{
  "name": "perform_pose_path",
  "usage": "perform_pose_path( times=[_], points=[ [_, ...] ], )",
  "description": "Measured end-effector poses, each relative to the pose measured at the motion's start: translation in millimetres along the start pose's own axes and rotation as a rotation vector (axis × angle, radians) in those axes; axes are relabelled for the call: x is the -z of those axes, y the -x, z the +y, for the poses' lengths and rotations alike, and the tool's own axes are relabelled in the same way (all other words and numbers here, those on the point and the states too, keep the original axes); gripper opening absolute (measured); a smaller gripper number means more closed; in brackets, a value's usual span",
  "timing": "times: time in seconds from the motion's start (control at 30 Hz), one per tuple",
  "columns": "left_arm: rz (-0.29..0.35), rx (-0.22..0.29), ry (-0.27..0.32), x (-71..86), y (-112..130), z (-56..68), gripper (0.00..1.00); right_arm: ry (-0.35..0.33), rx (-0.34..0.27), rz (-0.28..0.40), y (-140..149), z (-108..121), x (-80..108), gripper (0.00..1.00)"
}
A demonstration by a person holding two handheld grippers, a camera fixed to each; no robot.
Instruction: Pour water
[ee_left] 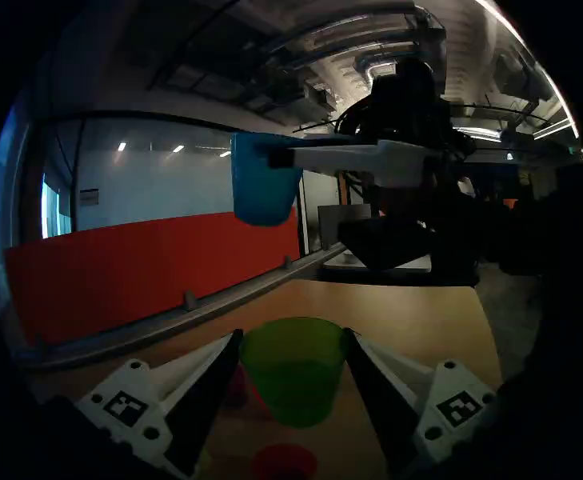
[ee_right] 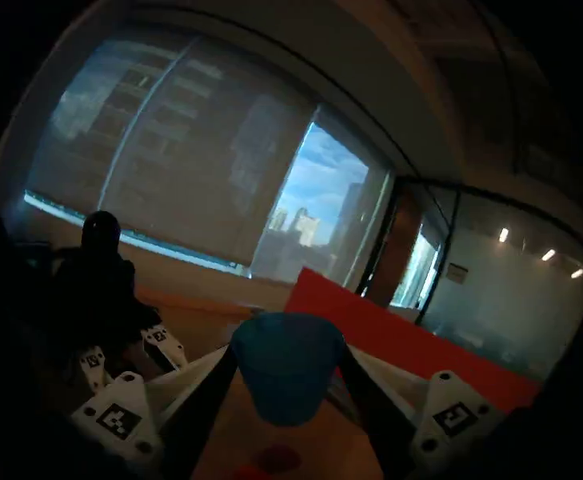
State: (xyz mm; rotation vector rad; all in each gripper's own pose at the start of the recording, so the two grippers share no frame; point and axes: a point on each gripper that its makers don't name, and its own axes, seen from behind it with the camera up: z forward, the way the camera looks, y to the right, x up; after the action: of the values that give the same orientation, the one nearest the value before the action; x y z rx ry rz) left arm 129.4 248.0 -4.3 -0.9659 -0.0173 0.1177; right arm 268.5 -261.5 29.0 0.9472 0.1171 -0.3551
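A translucent green cup point(ee_left: 295, 384) stands upright between the fingers of my left gripper point(ee_left: 293, 342), which is shut on its sides just above the wooden table point(ee_left: 419, 320). Higher up and farther off hangs a blue cup point(ee_left: 261, 184), roughly upright, with my right gripper point(ee_left: 269, 158) clamped on it from the right. In the right gripper view the same blue cup point(ee_right: 287, 368) sits in that gripper point(ee_right: 287, 354), its fingers pressing both sides. I cannot see water in either cup.
A small red round object point(ee_left: 283, 462) lies on the table below the green cup, with a purple thing point(ee_left: 237, 390) beside it. A red partition point(ee_left: 147, 272) runs along the table's far edge. A dark person point(ee_right: 99, 280) and marked fingers point(ee_right: 157, 338) appear at left.
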Motion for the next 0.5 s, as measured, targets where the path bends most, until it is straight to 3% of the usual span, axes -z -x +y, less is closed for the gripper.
perform_pose_path(
  times=[0.27,0.5],
  points=[
    [0.000,-0.001,-0.005,0.6,-0.9,-0.8,0.90,-0.026,-0.185,-0.002,2.0,1.4,-1.3,0.91],
    [0.000,-0.004,-0.008,1.4,-1.9,-1.7,0.90,-0.025,-0.222,-0.006,3.6,3.0,-0.4,0.91]
  ],
)
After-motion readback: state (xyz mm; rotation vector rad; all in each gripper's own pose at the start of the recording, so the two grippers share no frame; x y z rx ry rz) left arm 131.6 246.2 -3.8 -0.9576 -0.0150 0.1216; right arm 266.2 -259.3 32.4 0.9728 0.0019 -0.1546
